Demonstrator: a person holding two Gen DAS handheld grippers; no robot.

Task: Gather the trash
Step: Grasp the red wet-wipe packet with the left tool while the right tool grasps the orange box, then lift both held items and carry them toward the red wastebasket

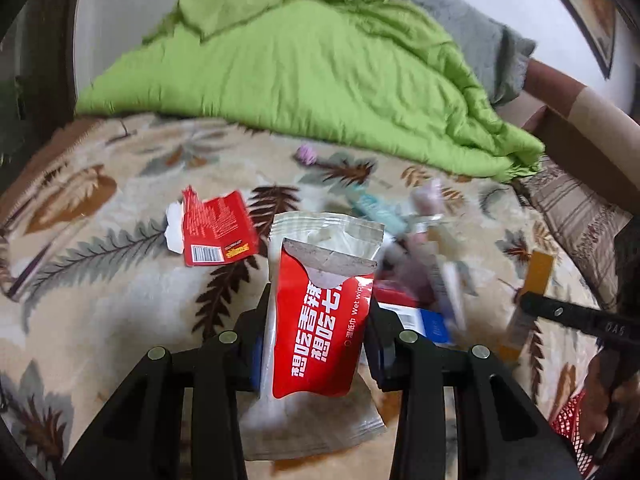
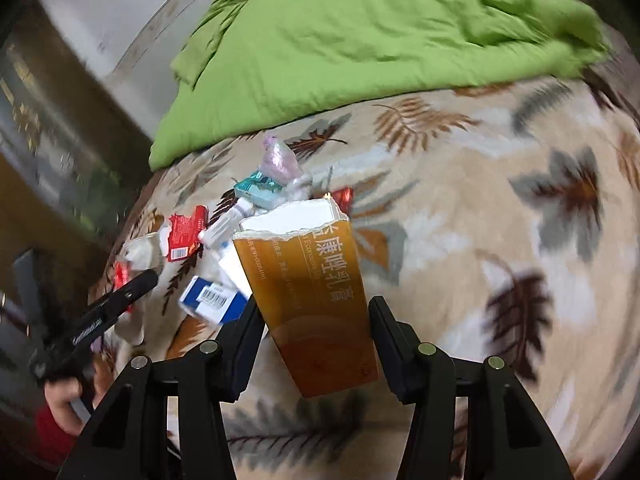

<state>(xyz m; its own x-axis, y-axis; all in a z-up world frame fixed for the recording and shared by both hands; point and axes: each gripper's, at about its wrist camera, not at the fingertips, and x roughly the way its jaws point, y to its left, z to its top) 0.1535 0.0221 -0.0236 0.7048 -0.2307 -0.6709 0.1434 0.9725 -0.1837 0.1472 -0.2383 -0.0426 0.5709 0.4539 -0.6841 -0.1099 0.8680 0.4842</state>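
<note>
My left gripper (image 1: 318, 312) is shut on a red and silver wet-wipe packet (image 1: 320, 320), held upright above the leaf-patterned bed cover (image 1: 100, 280). My right gripper (image 2: 312, 316) is shut on a torn orange carton (image 2: 316, 292); it also shows at the right in the left wrist view (image 1: 528, 300). More trash lies on the bed: a torn red box (image 1: 216, 232), a blue and white box (image 2: 212, 300), a teal box (image 2: 258, 190), a white tube (image 2: 226, 224), and a pale purple wrapper (image 2: 280, 160).
A crumpled green quilt (image 1: 304, 72) covers the far side of the bed. A grey blanket (image 1: 472, 36) lies behind it. A cardboard box (image 1: 580, 132) stands at the right. A red mesh item (image 1: 572, 424) is at the lower right. Dark furniture (image 2: 48, 160) stands left of the bed.
</note>
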